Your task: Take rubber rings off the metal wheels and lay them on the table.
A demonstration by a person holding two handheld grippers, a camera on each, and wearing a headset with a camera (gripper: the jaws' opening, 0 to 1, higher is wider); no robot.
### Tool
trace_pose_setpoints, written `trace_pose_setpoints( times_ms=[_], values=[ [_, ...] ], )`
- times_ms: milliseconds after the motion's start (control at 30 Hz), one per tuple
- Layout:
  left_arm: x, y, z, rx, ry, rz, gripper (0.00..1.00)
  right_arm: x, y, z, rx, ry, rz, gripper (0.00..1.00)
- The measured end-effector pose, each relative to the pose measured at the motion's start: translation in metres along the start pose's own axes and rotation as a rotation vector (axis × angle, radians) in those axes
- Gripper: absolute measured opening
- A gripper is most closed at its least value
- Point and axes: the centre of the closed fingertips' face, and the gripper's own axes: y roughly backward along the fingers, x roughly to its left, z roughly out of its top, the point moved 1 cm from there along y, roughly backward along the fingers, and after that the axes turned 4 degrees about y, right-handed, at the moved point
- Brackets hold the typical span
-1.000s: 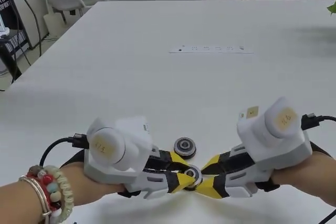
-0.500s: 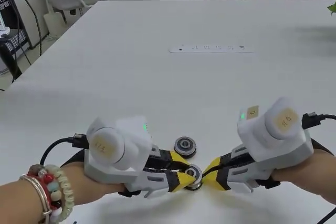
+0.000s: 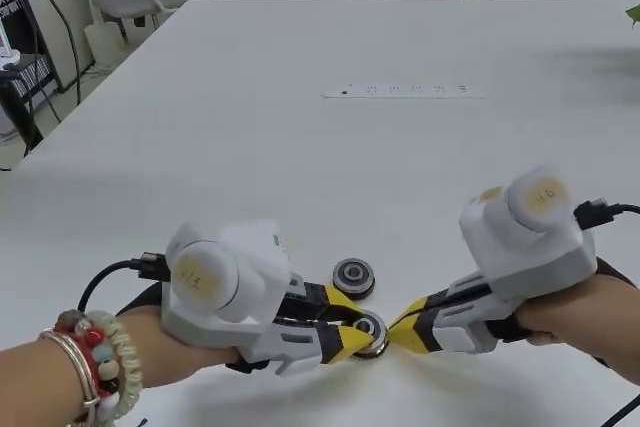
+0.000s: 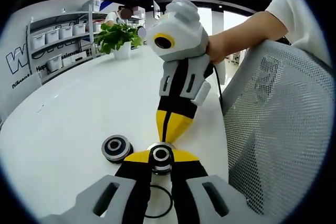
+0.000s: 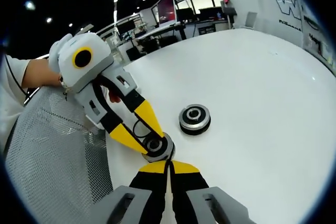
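Note:
A small metal wheel [image 3: 367, 328] with a black rubber ring round its rim is held just above the white table near its front edge, and my left gripper [image 3: 362, 335] is shut on it. In the left gripper view the wheel [image 4: 161, 156] sits between the yellow jaw tips. My right gripper [image 3: 394, 330] comes in from the right, shut, its tips pinching the rubber ring at the wheel's rim [image 5: 157, 147]. A second wheel [image 3: 352, 276] lies flat just beyond. A loose black rubber ring [image 4: 157, 203] lies on the table under my left gripper.
A white power strip [image 3: 402, 93] lies mid-table. The wide white table [image 3: 250, 147] stretches away beyond the wheels. A mesh chair back [image 4: 273, 129] stands close on the near side, and a potted plant [image 4: 118, 35] at the table's far end.
My right gripper's jaws were spread a second ago; they have shut at the rim of the held wheel. The right hand has tilted up a little. The left gripper and both wheels stayed put.

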Motion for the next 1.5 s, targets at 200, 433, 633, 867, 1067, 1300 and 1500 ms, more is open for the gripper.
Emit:
trace_pose_setpoints(
  times_ms=[200, 433, 633, 867, 1067, 1300, 1500],
  values=[
    [0.0, 0.0, 0.0, 0.0, 0.0, 0.0, 0.08, 0.0, 0.002, 0.003, -0.021, -0.049, 0.005, 0.0],
    [0.0, -0.001, 0.0, 0.005, -0.011, 0.004, 0.08, 0.005, 0.004, 0.012, -0.066, -0.112, 0.033, 0.0],
    [0.0, -0.001, 0.0, 0.008, -0.017, 0.005, 0.08, 0.01, 0.005, 0.014, -0.057, -0.11, 0.03, 0.0],
    [0.0, -0.001, 0.0, 0.007, -0.015, 0.008, 0.08, 0.013, 0.004, 0.017, -0.064, -0.108, 0.036, 0.0],
    [0.0, -0.001, 0.0, 0.007, -0.014, 0.01, 0.08, 0.014, 0.004, 0.019, -0.071, -0.1, 0.051, 0.0],
    [0.0, -0.002, 0.001, 0.005, -0.009, 0.014, 0.09, 0.015, 0.001, 0.023, -0.077, -0.022, 0.042, 0.0],
    [0.0, -0.003, 0.002, 0.007, -0.007, 0.025, 0.09, 0.012, 0.006, 0.02, -0.085, -0.107, 0.067, 0.0]
  ],
)
